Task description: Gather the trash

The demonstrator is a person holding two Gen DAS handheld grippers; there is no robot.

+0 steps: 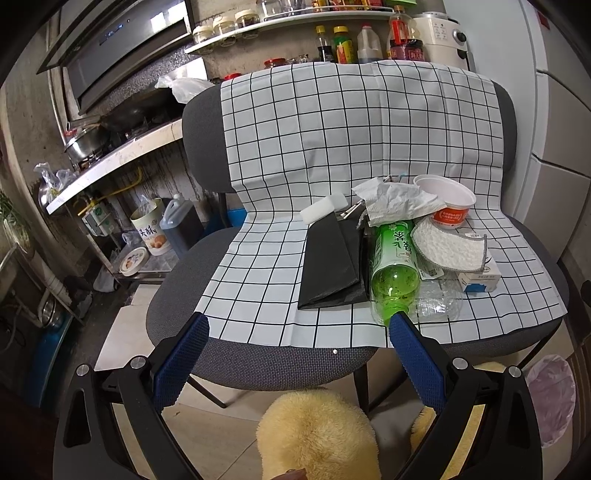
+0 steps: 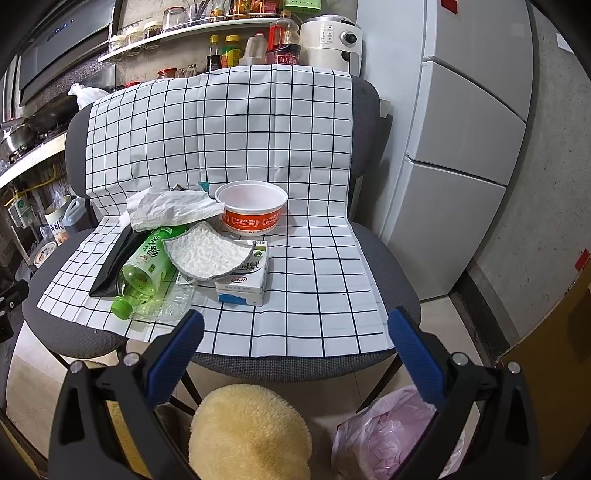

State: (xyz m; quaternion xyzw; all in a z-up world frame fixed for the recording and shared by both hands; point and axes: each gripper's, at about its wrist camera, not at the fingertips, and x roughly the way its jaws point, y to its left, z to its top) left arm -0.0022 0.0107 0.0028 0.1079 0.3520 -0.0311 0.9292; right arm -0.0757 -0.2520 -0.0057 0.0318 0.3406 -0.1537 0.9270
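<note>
Left tool (image 1: 299, 325) and right tool (image 2: 295, 321) both wide apart, empty; clear bottle (image 2: 173, 301) half hidden under green bottle (image 2: 147, 264).

We face a grey chair (image 2: 384, 266) draped with a grid cloth (image 2: 258, 129) ahead of the tongs. Beyond it a shelf (image 2: 192, 29) carries bottles; a white fridge (image 2: 465, 147) stands right, a stove counter (image 1: 122, 155) left, pale tiles (image 2: 439, 325) below.
</note>
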